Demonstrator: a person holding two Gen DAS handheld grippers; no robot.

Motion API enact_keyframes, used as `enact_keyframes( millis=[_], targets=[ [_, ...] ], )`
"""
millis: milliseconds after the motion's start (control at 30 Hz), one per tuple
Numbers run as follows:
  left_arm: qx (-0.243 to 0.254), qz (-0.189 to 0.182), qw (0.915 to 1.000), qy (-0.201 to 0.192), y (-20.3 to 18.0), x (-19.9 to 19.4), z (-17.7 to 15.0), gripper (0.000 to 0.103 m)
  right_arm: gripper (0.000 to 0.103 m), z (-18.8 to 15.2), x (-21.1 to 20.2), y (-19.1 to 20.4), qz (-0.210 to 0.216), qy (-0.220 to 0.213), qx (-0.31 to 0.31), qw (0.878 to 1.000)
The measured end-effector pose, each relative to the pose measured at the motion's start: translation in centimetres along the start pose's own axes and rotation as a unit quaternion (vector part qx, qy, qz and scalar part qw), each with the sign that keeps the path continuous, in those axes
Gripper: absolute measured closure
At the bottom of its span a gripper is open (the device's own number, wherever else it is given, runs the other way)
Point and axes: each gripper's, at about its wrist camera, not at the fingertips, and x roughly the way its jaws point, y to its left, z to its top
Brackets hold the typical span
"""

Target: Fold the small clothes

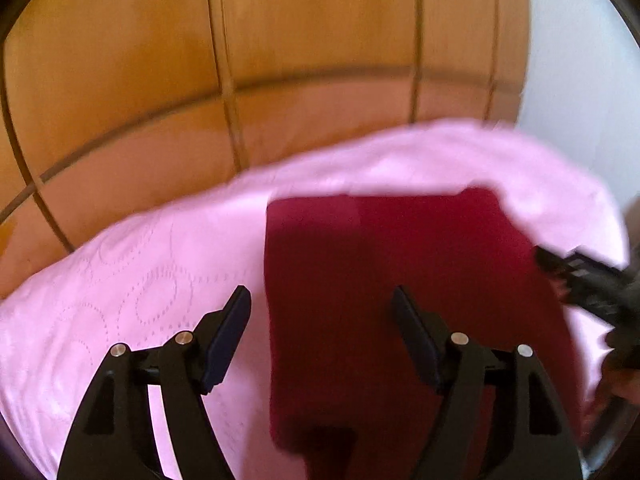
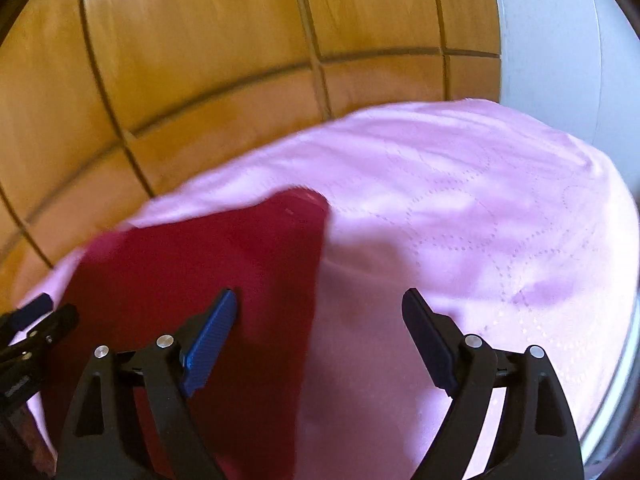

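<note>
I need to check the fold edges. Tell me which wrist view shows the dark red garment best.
The left wrist view: the dark red garment lies nearly whole as a rectangle on the pink bedspread, both side edges visible. The right wrist view shows only its right part, slanted, partly behind the right gripper.

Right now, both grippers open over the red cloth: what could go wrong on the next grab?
1. The dark red garment lies flat on the pink quilted cover, so fingers closing at its edge could pinch the cover too.
2. The left gripper straddles the garment's left edge and the right gripper its right edge; uneven grabs may skew the fold.
3. Both views are motion-blurred, so edge position is uncertain.
</note>
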Motion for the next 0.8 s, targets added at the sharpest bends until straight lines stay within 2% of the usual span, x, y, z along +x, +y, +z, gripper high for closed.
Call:
enact_keyframes(
  millis=[67,100,133,200,300,433,533,633,700,733,800],
  targets=[
    [-0.002,-0.009,0.9993,0.037,0.3,2.9,-0.6,0.027,0.010,-1.0,1.1,0.1,-0.026,0.017,-0.009,0.999],
    [-0.011,-0.010,0.9990,0.042,0.7,3.7,-1.0,0.022,0.007,-1.5,1.7,-0.1,-0.023,0.020,-0.006,1.000],
    [-0.016,-0.010,0.9991,0.039,0.8,3.7,-1.2,0.018,0.005,-1.7,2.1,-0.4,-0.022,0.021,0.001,1.000],
    [-0.013,-0.011,0.9992,0.037,0.9,3.7,-1.2,0.018,0.004,-1.9,2.7,-1.0,-0.015,0.026,0.028,0.999],
    [-0.013,-0.022,0.9992,0.032,1.1,2.5,-1.4,0.018,0.004,-1.7,2.3,-1.4,-0.002,0.020,0.034,0.999],
    [-0.035,-0.040,0.9985,0.012,2.2,-0.9,-2.6,0.015,0.004,-2.2,-1.7,-1.9,0.005,-0.005,0.050,0.999],
    [-0.041,-0.047,0.9981,-0.004,3.0,-2.7,-4.6,0.013,0.004,-4.3,-5.6,-2.1,0.020,-0.028,0.056,0.998],
    [-0.048,-0.053,0.9974,0.000,3.5,-3.0,-6.8,0.011,0.004,-6.5,-7.0,-1.5,0.039,-0.014,0.043,0.998],
    [-0.050,-0.054,0.9972,0.012,3.7,-2.5,-7.6,0.010,0.004,-8.5,-6.6,-0.6,-0.017,0.010,-0.003,1.000],
    [-0.052,-0.057,0.9969,0.016,3.8,-2.3,-7.7,0.010,0.004,-9.4,-6.2,-0.6,-0.026,0.014,-0.012,0.999],
    [-0.060,-0.065,0.9959,0.020,4.2,-2.0,-7.7,0.010,0.004,-10.0,-5.8,-1.3,-0.016,0.020,0.013,1.000]
  ],
)
